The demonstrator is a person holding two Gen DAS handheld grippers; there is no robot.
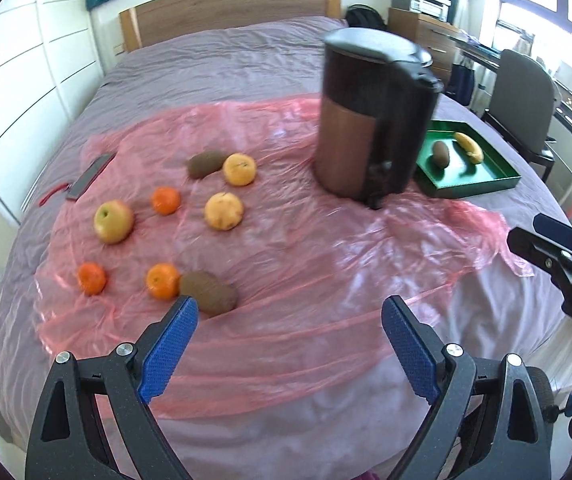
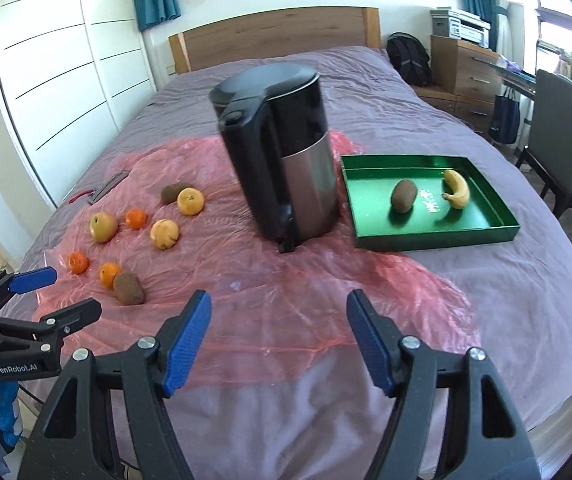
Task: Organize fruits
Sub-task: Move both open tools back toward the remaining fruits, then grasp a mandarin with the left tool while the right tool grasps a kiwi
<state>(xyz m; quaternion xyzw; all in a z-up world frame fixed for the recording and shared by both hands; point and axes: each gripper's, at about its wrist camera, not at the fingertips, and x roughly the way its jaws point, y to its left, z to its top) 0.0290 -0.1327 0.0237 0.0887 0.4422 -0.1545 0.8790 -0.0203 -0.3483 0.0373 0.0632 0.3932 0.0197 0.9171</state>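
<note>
Left gripper (image 1: 289, 312): jaws apart, empty, hanging nearest the brown kiwi (image 1: 208, 293), probably the next pick | Right gripper (image 2: 278, 307): jaws apart, empty | Green tray (image 2: 434, 236): holds one kiwi and a banana (image 2: 457, 189), apparently the sorting place | Loose fruit: on pink plastic sheet (image 2: 286, 280), left of kettle (image 2: 282, 160)

The bed (image 2: 426, 92) has a purple cover. Directly on it lie a pink plastic sheet (image 2: 286, 288) and a green tray (image 2: 438, 238), just beside each other.
</note>
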